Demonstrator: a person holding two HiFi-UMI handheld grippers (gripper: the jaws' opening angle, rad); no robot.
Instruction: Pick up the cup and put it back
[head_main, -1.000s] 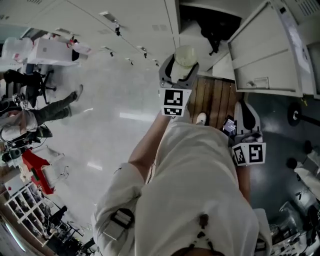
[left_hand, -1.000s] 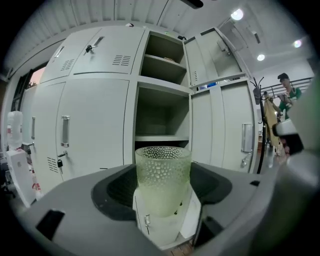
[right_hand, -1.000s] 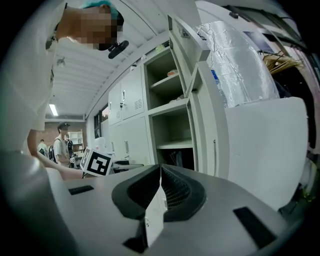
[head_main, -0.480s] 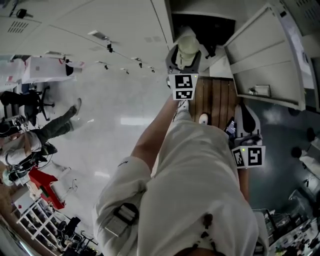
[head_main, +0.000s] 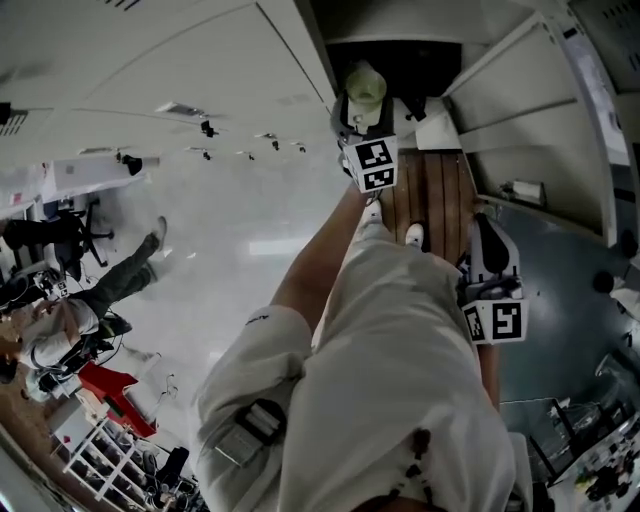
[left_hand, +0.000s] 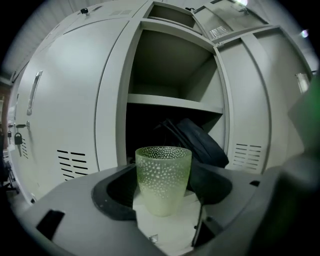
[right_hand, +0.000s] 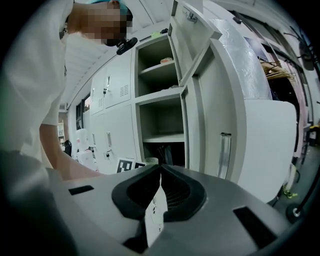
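Note:
A pale green glass cup (left_hand: 163, 182) with a dotted texture stands upright between the jaws of my left gripper (left_hand: 162, 172), which is shut on it. In the head view that left gripper (head_main: 362, 112) holds the cup (head_main: 365, 85) out in front of the dark opening of the open locker (head_main: 400, 62). My right gripper (head_main: 489, 262) hangs low at my right side. In the right gripper view the right gripper (right_hand: 160, 172) has its jaws shut together with nothing between them.
The open locker has a shelf (left_hand: 175, 102) and below it a dark bag (left_hand: 197, 142). Its door (head_main: 530, 95) swings out to the right. Shut lockers (left_hand: 65, 115) stand at the left. A wooden board (head_main: 430, 195) lies on the floor. Another person (head_main: 70, 300) is at far left.
My left gripper has carried the cup forward and up, closer to the open locker. The right gripper has stayed by my side.

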